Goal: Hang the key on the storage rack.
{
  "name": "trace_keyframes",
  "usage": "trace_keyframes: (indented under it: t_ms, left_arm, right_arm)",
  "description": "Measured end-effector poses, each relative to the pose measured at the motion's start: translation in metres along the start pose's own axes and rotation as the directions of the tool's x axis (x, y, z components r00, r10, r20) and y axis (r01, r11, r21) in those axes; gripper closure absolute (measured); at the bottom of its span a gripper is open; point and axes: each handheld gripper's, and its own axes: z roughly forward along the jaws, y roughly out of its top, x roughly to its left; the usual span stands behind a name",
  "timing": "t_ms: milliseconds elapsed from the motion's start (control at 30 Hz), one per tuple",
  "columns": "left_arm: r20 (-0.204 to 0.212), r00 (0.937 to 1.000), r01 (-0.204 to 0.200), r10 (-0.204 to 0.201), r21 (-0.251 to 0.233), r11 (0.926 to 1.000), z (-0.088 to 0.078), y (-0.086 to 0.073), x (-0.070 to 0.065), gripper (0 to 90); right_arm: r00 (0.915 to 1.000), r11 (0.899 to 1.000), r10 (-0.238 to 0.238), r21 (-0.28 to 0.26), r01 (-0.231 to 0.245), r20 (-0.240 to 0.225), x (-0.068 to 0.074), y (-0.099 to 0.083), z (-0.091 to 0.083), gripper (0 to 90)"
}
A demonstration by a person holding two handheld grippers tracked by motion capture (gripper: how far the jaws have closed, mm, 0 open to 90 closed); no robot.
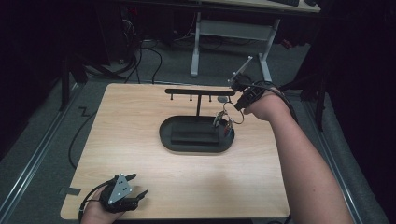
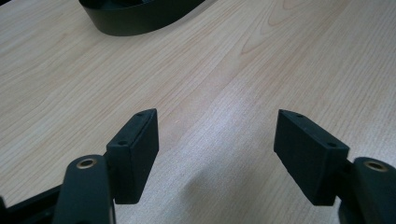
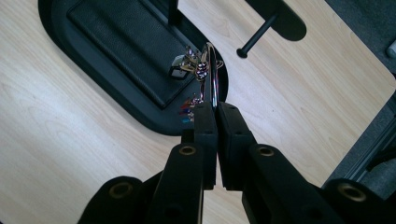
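My right gripper [image 3: 215, 108] clamps the key ring [image 3: 212, 70] edge-on above the stand's tray [image 1: 168, 135], so its loop can slip onto a peg [image 3: 256, 36]. My left gripper [image 2: 215, 154] rests apart and empty on the desk [image 1: 140, 112].

Black tray [image 1: 168, 135], pale wood-grain table [image 1: 140, 116]

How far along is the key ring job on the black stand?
Done: the right tool is shut on the key ring and carries it over the right end of the tray, keys dangling.
In hand: the ring hangs below the crossbar, beside its right-end pegs.
Left: probably hooking the ring on a peg, then letting go. The left tool stands open over bare table.
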Motion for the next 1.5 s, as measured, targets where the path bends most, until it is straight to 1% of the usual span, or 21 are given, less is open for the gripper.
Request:
trace_keyframes:
  t_ms: [33,100,200,233,300,333,400,600,633,767,967,1100,1200,1267,1300,1333,1367,1400,1433,1467,1500]
  left_arm:
    - [0.0,1.0,0.002,-0.002,-0.003,1.0,0.0,0.0,0.0,31.4]
    - [0.001,1.0,-0.004,0.004,-0.002,1.0,0.0,0.0,-0.001,31.5]
    - [0.004,0.9999,-0.009,0.009,0.003,0.9999,0.001,0.001,-0.002,31.6]
    - [0.003,1.0,-0.008,0.008,0.001,1.0,0.001,0.001,-0.002,31.5]
    - [0.004,1.0,-0.005,0.005,-0.003,1.0,0.002,0.001,-0.003,31.6]
    - [0.005,1.0,-0.006,0.006,0.001,1.0,0.002,0.001,-0.003,31.6]
    - [0.004,1.0,-0.005,0.005,0.002,1.0,0.002,0.0,-0.003,31.6]
    - [0.003,1.0,-0.005,0.005,0.003,1.0,0.002,0.0,-0.003,31.6]
    - [0.005,1.0,-0.007,0.007,0.006,1.0,0.002,0.0,-0.003,31.6]
    - [0.008,1.0,-0.004,0.004,0.006,1.0,0.001,-0.001,-0.003,31.6]
    - [0.015,0.9999,-0.004,0.004,0.011,0.9999,0.003,-0.001,-0.002,31.6]
    - [0.019,0.9998,-0.006,0.006,0.002,1.0,0.002,0.0,-0.003,31.7]
    - [0.021,0.9997,-0.01,0.01,0.001,1.0,0.002,0.0,-0.003,31.7]
    - [0.022,0.9997,-0.014,0.014,0.006,0.9999,0.003,0.0,-0.004,31.6]
    - [0.022,0.9996,-0.015,0.015,0.008,0.9998,0.003,0.0,-0.004,31.5]
    - [0.021,0.9996,-0.016,0.016,0.009,0.9998,0.003,0.0,-0.004,31.5]
    - [0.021,0.9997,-0.015,0.015,0.009,0.9998,0.003,0.0,-0.003,31.4]
    - [0.022,0.9997,-0.013,0.013,0.007,0.9999,0.002,0.0,-0.003,31.4]
    - [0.024,0.9997,-0.011,0.011,0.005,0.9999,0.002,0.0,-0.003,31.4]
    - [0.025,0.9996,-0.009,0.009,0.002,1.0,0.001,0.0,-0.003,31.3]
    - [0.023,0.9997,-0.009,0.009,0.002,1.0,0.001,0.0,-0.003,31.3]
  right_arm:
    - [0.9999,1.0,-0.011,-0.001,0.011,0.003,-0.001,0.001,0.001,88.1]
    - [1.0,1.0,0.003,0.006,-0.003,0.009,-0.003,0.003,0.003,88.1]
    - [0.9999,1.0,0.013,-0.004,-0.013,0.007,-0.008,0.005,0.004,88.1]
    - [0.9996,1.0,0.026,-0.002,-0.026,0.006,-0.009,0.005,0.004,88.1]
    - [0.9998,1.0,0.019,-0.001,-0.019,0.004,-0.013,0.007,0.006,88.1]
    - [0.9994,0.999,0.034,0.008,-0.034,0.002,-0.015,0.008,0.007,88.1]
    - [0.9995,1.0,0.031,0.004,-0.031,0.008,-0.021,0.009,0.011,88.1]
    - [0.9975,0.997,0.07,0.01,-0.07,-0.002,-0.027,0.015,0.02,88.0]
    - [0.9983,0.998,0.059,0.004,-0.059,-0.005,-0.029,0.016,0.022,88.1]
    - [0.9973,0.997,0.072,0.0,-0.072,-0.017,-0.032,0.018,0.025,88.0]
    - [0.9977,0.998,0.066,0.006,-0.066,-0.014,-0.035,0.021,0.034,88.0]
    - [0.9981,0.998,0.062,0.007,-0.062,0.002,-0.033,0.025,0.04,87.8]
    - [0.9992,0.999,0.036,-0.006,-0.036,0.017,-0.034,0.027,0.042,87.1]
    - [0.9975,0.998,0.061,-0.013,-0.06,0.036,-0.032,0.028,0.042,86.2]
    - [0.9979,0.999,0.048,-0.025,-0.047,0.043,-0.032,0.028,0.042,84.7]
    - [0.9967,0.998,0.061,-0.031,-0.059,0.054,-0.032,0.028,0.041,84.6]
    - [0.9968,0.998,0.053,-0.037,-0.051,0.06,-0.032,0.028,0.04,83.9]
    - [0.9951,0.997,0.076,-0.038,-0.073,0.064,-0.031,0.028,0.038,82.7]
    - [0.9954,0.997,0.065,-0.05,-0.062,0.07,-0.032,0.027,0.037,82.0]
    - [0.9947,0.996,0.076,-0.052,-0.073,0.068,-0.031,0.026,0.035,81.4]
    - [0.995,0.996,0.067,-0.058,-0.063,0.074,-0.031,0.026,0.033,80.1]
